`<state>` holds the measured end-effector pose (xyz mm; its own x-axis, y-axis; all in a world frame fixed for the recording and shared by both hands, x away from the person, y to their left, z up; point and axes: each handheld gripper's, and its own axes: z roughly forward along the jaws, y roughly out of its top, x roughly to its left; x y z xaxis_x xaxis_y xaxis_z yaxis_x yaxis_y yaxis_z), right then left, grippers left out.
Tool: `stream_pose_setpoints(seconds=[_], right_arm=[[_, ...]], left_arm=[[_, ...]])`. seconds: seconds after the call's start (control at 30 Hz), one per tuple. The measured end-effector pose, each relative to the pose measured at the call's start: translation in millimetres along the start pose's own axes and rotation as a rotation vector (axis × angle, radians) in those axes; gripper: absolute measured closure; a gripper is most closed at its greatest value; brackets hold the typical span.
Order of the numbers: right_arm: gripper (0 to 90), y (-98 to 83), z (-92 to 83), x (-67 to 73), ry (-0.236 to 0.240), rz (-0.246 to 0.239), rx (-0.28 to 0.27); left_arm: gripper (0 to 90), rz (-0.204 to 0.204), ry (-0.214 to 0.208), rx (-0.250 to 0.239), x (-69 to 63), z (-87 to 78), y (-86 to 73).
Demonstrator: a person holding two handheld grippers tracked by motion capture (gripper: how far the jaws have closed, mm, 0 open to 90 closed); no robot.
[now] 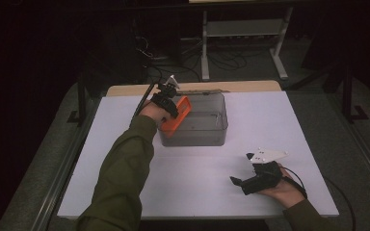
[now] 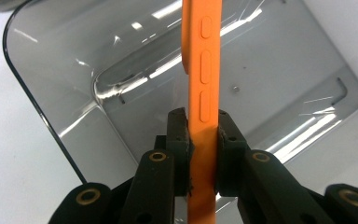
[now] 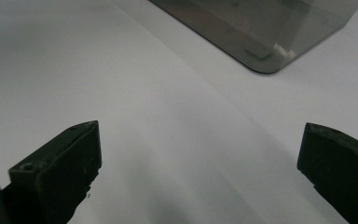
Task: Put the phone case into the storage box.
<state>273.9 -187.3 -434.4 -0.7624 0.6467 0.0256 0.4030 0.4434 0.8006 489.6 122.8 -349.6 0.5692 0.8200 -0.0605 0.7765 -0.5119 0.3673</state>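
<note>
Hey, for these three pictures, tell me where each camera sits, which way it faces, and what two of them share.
High view: above the person's side, facing forward and down on the table; both sleeves and tools show.
Left gripper view: rides the left tool, looking down its jaws, shut on the orange phone case over the grey bin.
Right gripper view: rides the right tool, jaws apart, facing across the tabletop.
All three share the bin.

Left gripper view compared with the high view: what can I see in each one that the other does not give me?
The left gripper view alone gives the three side buttons on the orange phone case and the left tongs pinching its edge.

The high view alone gives the right tongs resting on the white table, the person's green sleeve and the floor cables behind.

Both give the case held over the smoky clear bin.
</note>
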Motion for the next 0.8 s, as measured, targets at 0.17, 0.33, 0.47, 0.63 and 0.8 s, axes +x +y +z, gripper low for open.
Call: stream_pose_setpoints(seconds=[0.17,0.33,0.47,0.63,0.8], right_arm=[[0.0,0.0,-0.8,-0.7,0.002,0.003,-0.004],[0.0,-0.1,-0.3,-0.6,0.006,-0.001,-0.001],[0.0,0.2,0.1,-0.2,0.009,0.0,-0.003],[0.0,0.3,-0.1,-0.3,0.009,0.0,-0.004],[0.0,0.2,-0.5,-0.1,0.009,0.001,-0.003]], left_arm=[[78.7,-0.029,0.007,0.011,0.6,3.9,1.7],[78.7,-0.045,0.009,0.013,-1.6,4.7,3.8],[78.8,-0.069,0.016,0.018,-2.7,5.9,4.8],[78.7,-0.115,0.027,0.012,-2.2,5.6,5.7],[78.6,-0.169,0.034,0.019,-2.9,5.3,6.5]])
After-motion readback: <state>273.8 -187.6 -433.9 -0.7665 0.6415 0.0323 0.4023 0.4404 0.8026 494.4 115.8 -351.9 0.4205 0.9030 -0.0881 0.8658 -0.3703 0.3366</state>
